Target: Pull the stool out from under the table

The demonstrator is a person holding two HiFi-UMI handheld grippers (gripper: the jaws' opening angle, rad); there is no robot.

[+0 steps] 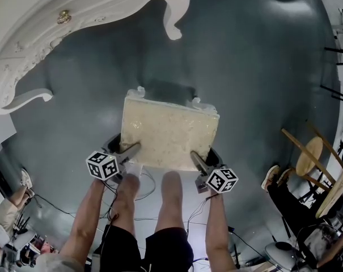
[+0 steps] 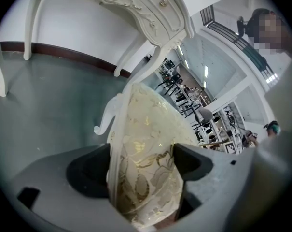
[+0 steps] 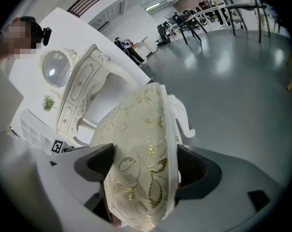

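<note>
Grey floor [image 1: 262, 67] bears the stool [image 1: 168, 132], clamped by fingers of left gripper [image 1: 130, 149] and right gripper [image 1: 197, 161].

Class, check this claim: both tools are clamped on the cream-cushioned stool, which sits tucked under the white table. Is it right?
Not quite. The head view shows the stool standing on open floor, clear of the white table. The left tool and right tool are indeed both clamped on it.

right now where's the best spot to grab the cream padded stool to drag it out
Grip the cream gold-leaf cushioned stool by its seat's near edge, one corner each, coming from the side away from the white carved table: the slim seat fits between fingers. The left gripper and right gripper clamp there.
</note>
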